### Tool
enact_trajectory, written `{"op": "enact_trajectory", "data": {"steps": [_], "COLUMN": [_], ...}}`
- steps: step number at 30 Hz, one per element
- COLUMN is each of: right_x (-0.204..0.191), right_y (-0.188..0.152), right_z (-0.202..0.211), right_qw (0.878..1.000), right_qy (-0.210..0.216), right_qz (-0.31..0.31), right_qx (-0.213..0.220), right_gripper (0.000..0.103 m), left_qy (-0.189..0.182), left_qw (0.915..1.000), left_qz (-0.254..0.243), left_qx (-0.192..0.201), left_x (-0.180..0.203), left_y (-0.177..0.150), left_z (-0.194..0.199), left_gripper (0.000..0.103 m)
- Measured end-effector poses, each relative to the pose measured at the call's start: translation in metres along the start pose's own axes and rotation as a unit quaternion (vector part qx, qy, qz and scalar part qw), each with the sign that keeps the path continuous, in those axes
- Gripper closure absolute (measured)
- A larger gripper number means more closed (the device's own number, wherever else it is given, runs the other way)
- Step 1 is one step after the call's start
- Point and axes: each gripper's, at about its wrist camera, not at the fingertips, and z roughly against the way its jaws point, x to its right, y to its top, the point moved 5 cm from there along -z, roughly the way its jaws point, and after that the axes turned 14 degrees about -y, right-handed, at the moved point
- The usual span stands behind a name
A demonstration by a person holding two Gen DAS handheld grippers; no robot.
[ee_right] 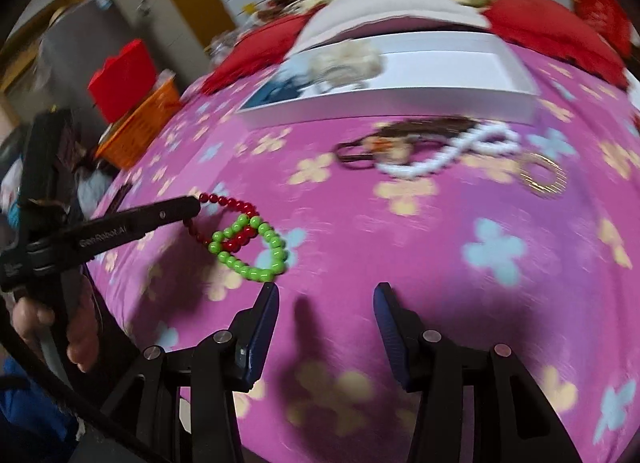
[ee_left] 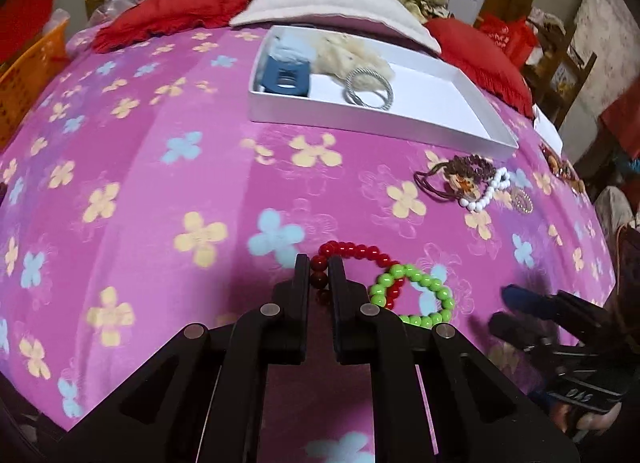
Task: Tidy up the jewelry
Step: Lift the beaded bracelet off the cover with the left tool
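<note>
My left gripper [ee_left: 319,265] is shut on a red bead bracelet [ee_left: 360,251] lying on the pink flowered bedspread [ee_left: 160,183]. A green bead bracelet [ee_left: 416,297] is linked through the red one, to its right. The right wrist view shows that gripper [ee_right: 196,205] from the side, with the red bracelet [ee_right: 236,205] and the green bracelet [ee_right: 256,261] trailing from its tips. My right gripper [ee_right: 326,289] stands open over bare cloth just right of the green beads, nothing between its fingers; it also shows blurred in the left wrist view [ee_left: 508,313].
A white open box [ee_left: 360,117] at the back holds a blue clip [ee_left: 286,77], a silver bangle [ee_left: 368,93] and a cream fluffy piece [ee_left: 352,53]. Before its right corner lie white beads [ee_left: 486,193], brown pieces [ee_left: 452,179] and a gold ring-shaped piece [ee_left: 522,201]. Red cushions [ee_left: 180,11] and an orange basket [ee_left: 24,75] border the bed.
</note>
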Motion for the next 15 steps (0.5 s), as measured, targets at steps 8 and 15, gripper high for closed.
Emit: {"op": "enact_trajectory", "data": {"steps": [8,15], "right_x": [-0.042,-0.064], "right_y": [0.020,0.020], "right_z": [-0.024,-0.030], "right_qw": [0.997,0.993], "right_qy": [-0.006,-0.029], "right_qz": [0.071,0.115], "right_qx": [0.011,0.015], "right_gripper": [0.056,0.094], "left_qy": [-0.007,-0.009], "left_qw": [1.0000,0.9997], "left_qz": [0.004,0.011], "left_qx": [0.006,0.018], "left_x": [-0.003,-0.011], "left_y": [-0.005,-0.003], "left_z": [0.005,0.011], "left_gripper": [0.095,0.095]}}
